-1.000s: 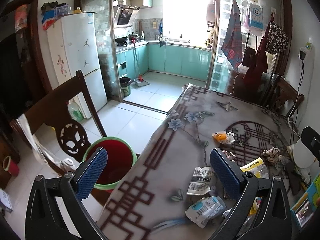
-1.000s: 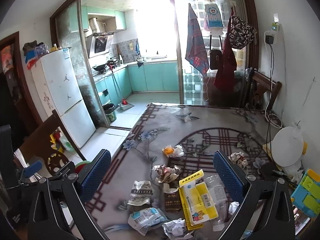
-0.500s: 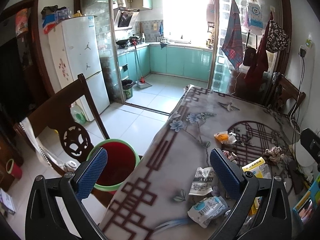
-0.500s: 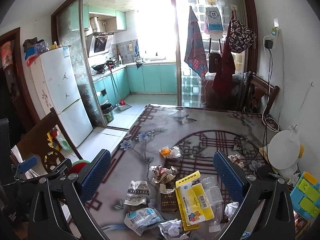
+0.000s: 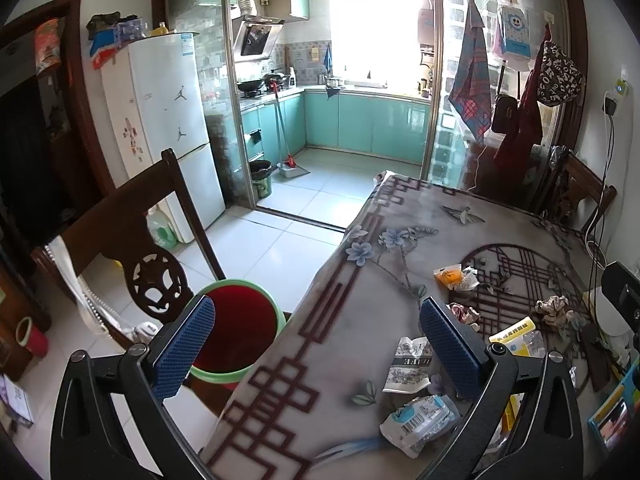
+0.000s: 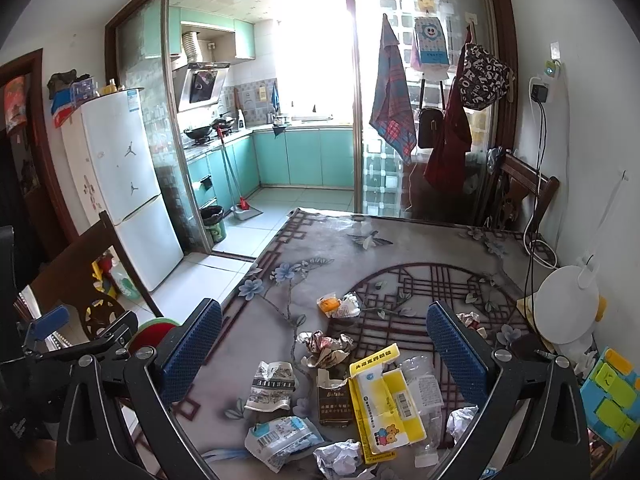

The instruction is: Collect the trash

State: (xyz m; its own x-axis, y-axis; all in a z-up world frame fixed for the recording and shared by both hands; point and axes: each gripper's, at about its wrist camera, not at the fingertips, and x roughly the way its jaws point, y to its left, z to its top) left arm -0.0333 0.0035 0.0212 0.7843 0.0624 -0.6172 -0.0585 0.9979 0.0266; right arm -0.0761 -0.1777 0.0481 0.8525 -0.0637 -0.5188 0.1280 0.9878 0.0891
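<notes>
Right wrist view: right tool [image 6: 324, 354] spread wide, empty.
Left tool [image 5: 316, 346]: wide, empty.
Trash: yellow carton [image 6: 384, 400], crumpled wrappers [image 6: 326, 346] lie on table [image 6: 400, 248] beneath right tool.
Handling: likely light, crushable; pinch carton's edges.
Bin [image 5: 240, 324]: below left tool.

A white fridge [image 6: 124, 184] is set against the left wall, beside a sliding glass door frame [image 6: 176, 128]. Beyond it, a kitchen with teal cabinets [image 6: 304, 156] is flooded by strong daylight from a far window [image 6: 312, 40]. The floor [image 5: 256, 248] is laid with pale tiles. A dark carved wooden chair [image 5: 136, 240] is placed at the near left, and another chair [image 6: 524, 192] at the far right. Cloths and bags [image 6: 480, 76] are hung on the glass-block partition.
</notes>
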